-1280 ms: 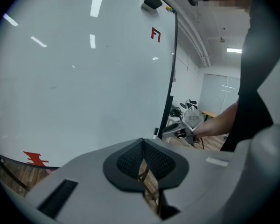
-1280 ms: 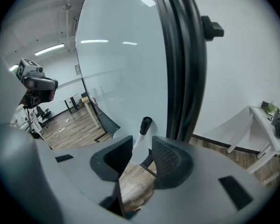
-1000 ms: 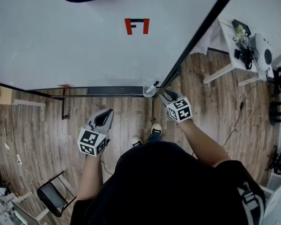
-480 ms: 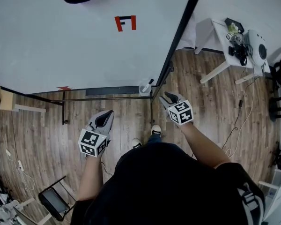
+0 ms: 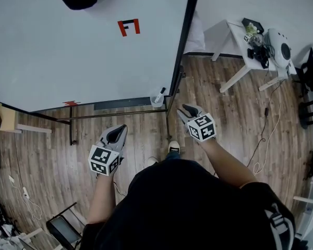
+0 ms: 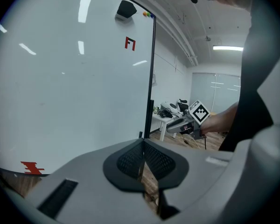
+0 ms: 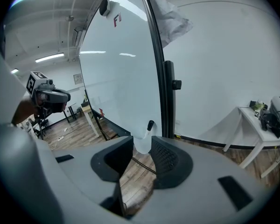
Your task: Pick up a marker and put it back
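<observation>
Since a second ago you have drawn your right gripper [image 5: 187, 108] back from the cup [image 5: 156, 101]. It was at the rim then, and now floor shows between them, with the marker [image 5: 160, 93] left standing in the cup.

At the left, the whiteboard [image 5: 68, 51] fills the upper part of the head view and carries a red mark [image 5: 129, 27]. Your left gripper [image 5: 117, 130] hangs over the wooden floor [image 5: 47, 139] below the board's lower edge, well apart from the cup. Its own view shows the tongs pressed together, pad against pad, with nothing between them.

Further right, the cup sits at the foot of the board, beside the dark post at the board's right edge [image 5: 183, 35]. The marker leans in it with its dark cap up.

Your right gripper points toward the cup from just to the right. Its tongs stand narrowly apart and hold nothing; the cup and marker show beyond the gap.

At the far right is a white table [image 5: 230, 31] with gear on it.
</observation>
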Available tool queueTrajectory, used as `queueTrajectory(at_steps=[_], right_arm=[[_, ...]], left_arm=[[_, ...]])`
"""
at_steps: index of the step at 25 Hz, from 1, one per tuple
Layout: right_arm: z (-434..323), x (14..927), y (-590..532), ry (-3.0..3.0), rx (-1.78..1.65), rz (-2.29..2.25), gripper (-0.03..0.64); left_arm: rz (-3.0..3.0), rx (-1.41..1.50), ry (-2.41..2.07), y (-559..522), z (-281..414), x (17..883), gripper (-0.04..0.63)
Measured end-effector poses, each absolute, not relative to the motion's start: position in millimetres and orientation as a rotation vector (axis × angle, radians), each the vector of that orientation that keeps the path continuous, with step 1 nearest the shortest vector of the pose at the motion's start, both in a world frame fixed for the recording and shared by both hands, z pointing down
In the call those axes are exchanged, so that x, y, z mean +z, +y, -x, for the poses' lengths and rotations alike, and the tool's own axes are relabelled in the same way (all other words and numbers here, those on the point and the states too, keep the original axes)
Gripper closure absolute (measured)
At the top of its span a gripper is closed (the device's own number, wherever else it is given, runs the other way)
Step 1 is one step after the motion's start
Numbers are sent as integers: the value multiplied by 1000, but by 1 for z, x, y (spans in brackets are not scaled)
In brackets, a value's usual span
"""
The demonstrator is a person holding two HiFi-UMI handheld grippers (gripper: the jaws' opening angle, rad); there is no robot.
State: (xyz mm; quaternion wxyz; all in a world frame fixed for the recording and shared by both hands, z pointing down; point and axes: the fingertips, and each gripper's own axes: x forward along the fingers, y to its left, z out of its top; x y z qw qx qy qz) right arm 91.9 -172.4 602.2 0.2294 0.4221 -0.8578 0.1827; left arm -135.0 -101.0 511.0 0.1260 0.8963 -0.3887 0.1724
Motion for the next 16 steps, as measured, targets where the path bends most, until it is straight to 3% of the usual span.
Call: queueTrajectory(at_steps=[16], right_arm=[[-108, 582, -142, -2385, 529, -1228, 566]], left_arm=[[-2653, 503, -1094, -90, 129, 501, 584]])
